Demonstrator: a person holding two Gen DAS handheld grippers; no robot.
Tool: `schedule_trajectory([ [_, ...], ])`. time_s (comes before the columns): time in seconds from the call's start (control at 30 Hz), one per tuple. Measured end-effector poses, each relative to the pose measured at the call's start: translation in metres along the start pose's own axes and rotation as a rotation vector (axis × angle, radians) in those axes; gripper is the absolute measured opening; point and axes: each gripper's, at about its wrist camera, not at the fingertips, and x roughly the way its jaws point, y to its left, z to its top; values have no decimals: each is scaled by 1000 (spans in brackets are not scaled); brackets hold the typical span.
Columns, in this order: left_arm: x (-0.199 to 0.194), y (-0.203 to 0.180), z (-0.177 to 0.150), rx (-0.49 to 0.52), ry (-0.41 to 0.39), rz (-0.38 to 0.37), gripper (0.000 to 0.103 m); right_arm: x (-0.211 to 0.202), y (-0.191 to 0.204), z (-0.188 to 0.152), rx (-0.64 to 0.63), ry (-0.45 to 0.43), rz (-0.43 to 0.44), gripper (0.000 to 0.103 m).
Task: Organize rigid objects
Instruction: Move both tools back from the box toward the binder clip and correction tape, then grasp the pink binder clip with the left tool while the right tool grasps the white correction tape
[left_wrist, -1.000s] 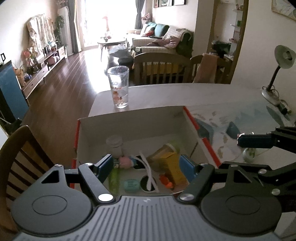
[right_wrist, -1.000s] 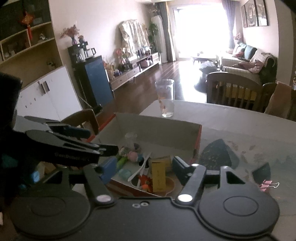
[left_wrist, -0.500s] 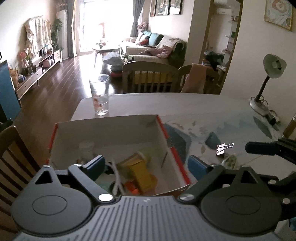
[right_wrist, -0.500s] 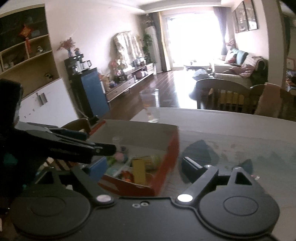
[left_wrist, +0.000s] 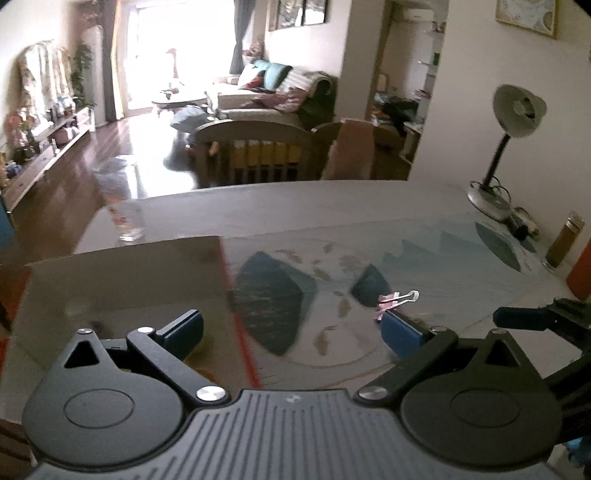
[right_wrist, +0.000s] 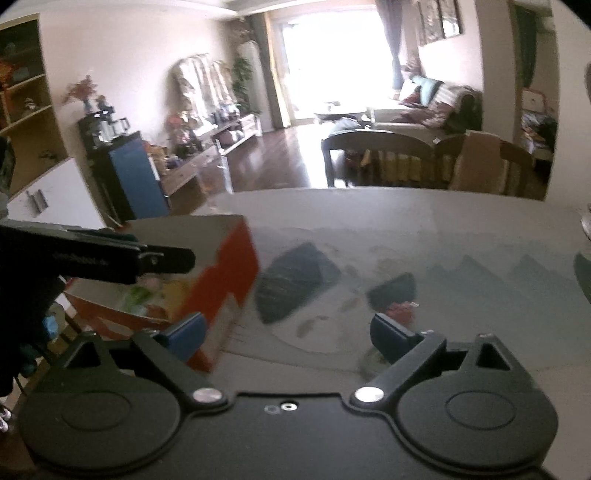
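1. Binder clip (left_wrist: 397, 297), pink with a wire handle, lies loose on the table (left_wrist: 369, 206), well apart from the box (left_wrist: 122, 273); it looks like the next stray piece to be put away.
2. Seen from the left wrist, the clip sits at about one o'clock from the left gripper (left_wrist: 291, 330), just beyond the tip of that gripper's right finger, not between the fingers.
3. The left gripper's jaws stand spread to their full width, with nothing but patterned tabletop between them. One finger hangs over the box's near corner, the other over the table.
4. Seen from the right wrist, the right gripper (right_wrist: 288, 334) is opening, jaws wide and empty. The clip (right_wrist: 402, 308) shows as a blurred pink smudge at about one o'clock, just above its right finger.
5. The box, white inside with a red edge, sits at ten o'clock in the right wrist view. Small colourful items lie in it, too blurred to name; it serves as the collecting place, which is why it stands close to both hands.
6. A drinking glass (left_wrist: 127, 221) stands on the table past the box at eleven o'clock, clear of the work.
7. My reading: with both grippers empty and wide, either is free to reach for the clip; the right looks better lined up.
8. The clip is small and flat, so a low approach with the fingers astride it seems needed.
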Motion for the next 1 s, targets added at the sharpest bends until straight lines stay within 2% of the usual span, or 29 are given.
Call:
schedule_trajectory([
  [0.17,29,-30,7,25,7,-17,103,13,-32,-9,31,31,-64,96],
  [0.4,70,-64,16,74,41,-55,103,41,-68,-19,60,78,-108,96],
  [0.47,83,-70,16,87,56,-37,103,54,-75,-20,67,92,-132,96],
  [0.6,98,-72,18,67,79,-19,103,82,-81,-23,70,127,-161,96],
  [0.8,109,-67,22,66,88,9,103,115,-79,-24,85,155,-153,96],
  [1.0,120,-60,21,57,108,21,103,137,-80,-23,92,170,-200,96],
])
